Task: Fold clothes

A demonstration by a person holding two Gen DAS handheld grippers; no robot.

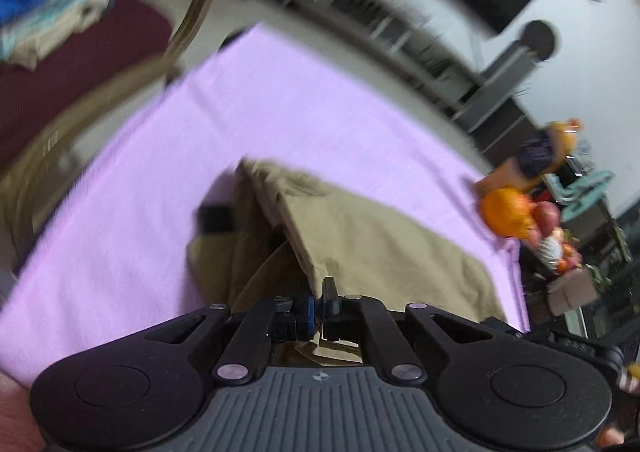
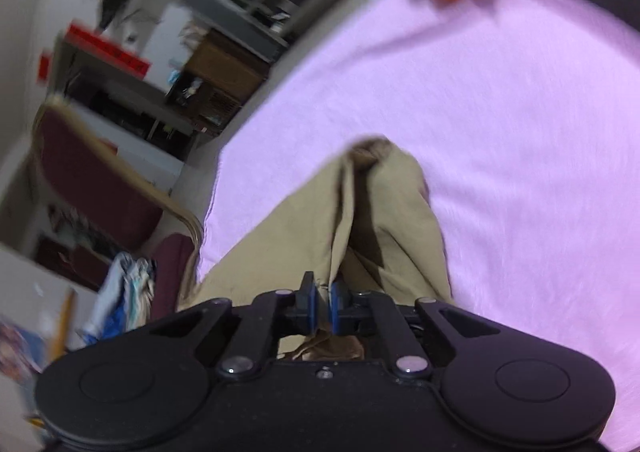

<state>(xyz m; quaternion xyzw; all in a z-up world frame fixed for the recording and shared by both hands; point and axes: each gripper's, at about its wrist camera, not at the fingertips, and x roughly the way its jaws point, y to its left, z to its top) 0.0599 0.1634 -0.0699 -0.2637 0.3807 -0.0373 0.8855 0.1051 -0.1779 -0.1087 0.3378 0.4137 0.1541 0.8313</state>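
Pinching khaki cloth in both tools: left gripper [image 1: 319,306] pressed together on an edge of the tan garment [image 1: 384,248], right gripper [image 2: 324,302] likewise clamped on a fold of the same garment [image 2: 384,203], with only a thin bite of fabric between the blue pads on either side; garment lying on the lilac cloth [image 1: 280,99] near its front edge, part raised toward the cameras, part slack on the surface, a dark tag or label showing by its far corner.

Risking, by judgement, a slip: so shallow a bite may pull free if the cloth is drawn taut; possibly gripping one layer only, so the under-layer lags and the fold comes out crooked; dragging the lilac cloth along with the garment and rucking it; sweeping a trailing end off the near-left corner in the right wrist view; brushing the orange toy [image 1: 504,215] at the far edge, near the garment in the left view.

Covering the table completely, that lilac cloth, smooth and soft; beyond it maroon chairs [image 2: 100,179] with pale frames, a pile of folded clothes [image 1: 44,11] on one seat, grey shelving [image 1: 400,27], a dark screen on a white wall; much blurred.
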